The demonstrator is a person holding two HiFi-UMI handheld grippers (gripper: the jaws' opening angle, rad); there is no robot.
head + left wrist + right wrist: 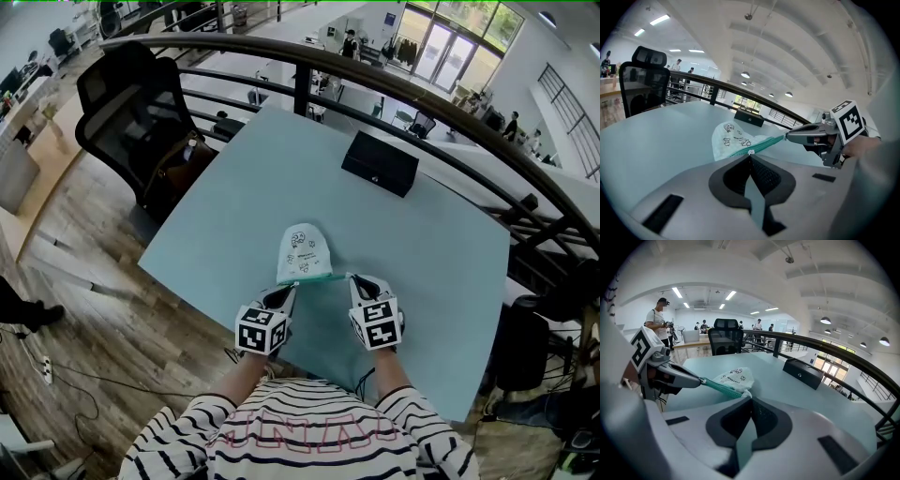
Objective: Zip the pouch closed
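Here's the small pale fabric pouch with cartoon prints point(305, 251), lying flat on the pale blue-grey worktop point(422, 234). It's close to the near edge and about midway along it, with its rounded end pointing toward the far edge. Its teal zipper point(314, 278) is the side nearest the person and runs crosswise, roughly along that near edge, drawn into a straight line.

And look who has it. The left claw point(292, 287) is pinched tight on the zipper's left end, and the left gripper view shows a small white tab right at its tips. The right claw point(352, 278) is clamped shut on the white fabric corner at the right end. So each claw holds one end, and the pouch body sits beyond both of them, away from the person.

Everything turns on that crosswise line. Any zip travel has to run along it, from one claw toward the other, while the far end is held back. I'd guess the left claw has the pull, but that's a judgement. The slider is too small to pick out, and the claw tips cover both ends. Whether the teeth are meshed along the strip, no view lets me tell.

Further out, a flat black box point(379, 163) sits toward the far edge, well apart. A black office chair point(131, 112) stands off the left corner.
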